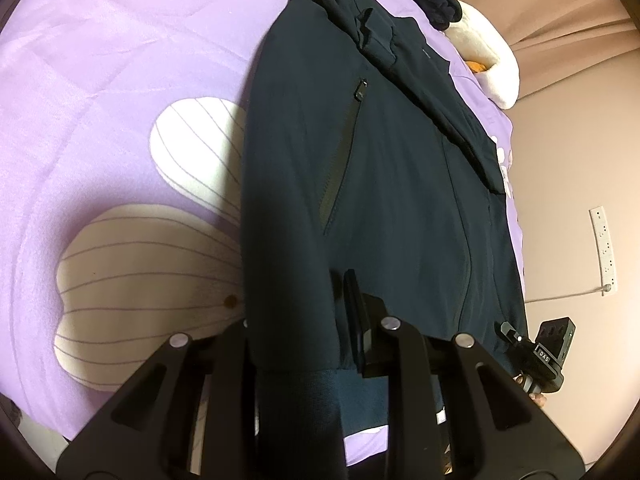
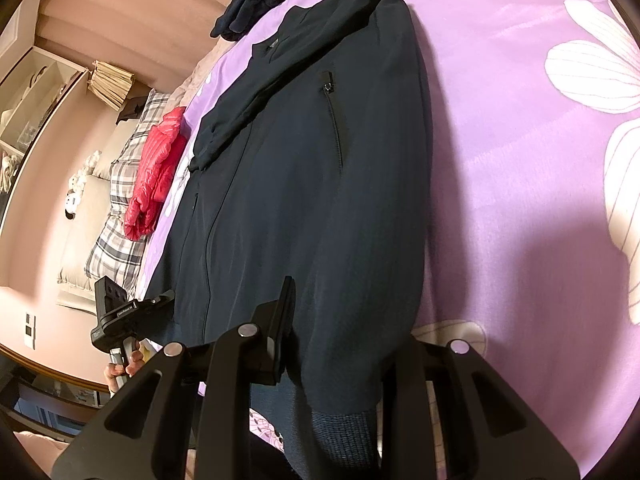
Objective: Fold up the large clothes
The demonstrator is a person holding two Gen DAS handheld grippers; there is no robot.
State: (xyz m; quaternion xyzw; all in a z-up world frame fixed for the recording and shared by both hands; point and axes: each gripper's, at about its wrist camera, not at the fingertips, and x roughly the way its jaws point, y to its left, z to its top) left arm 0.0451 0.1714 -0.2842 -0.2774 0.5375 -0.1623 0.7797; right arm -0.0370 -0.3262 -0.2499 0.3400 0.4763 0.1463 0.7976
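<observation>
A dark navy zip jacket lies lengthwise on the purple flowered bedcover, hem towards me, one sleeve folded across its chest. My left gripper is shut on the jacket's hem corner, with one finger on top of the fabric. In the right wrist view the same jacket lies on the bedcover. My right gripper is shut on the other hem corner near the ribbed band, with one finger on top. Each gripper shows at the edge of the other view: the right gripper and the left gripper.
A dark garment is bunched at the far end of the bed. A red puffer jacket and plaid pillow lie beside the bed edge. A white plush cushion sits at the far corner. A power strip hangs on the wall.
</observation>
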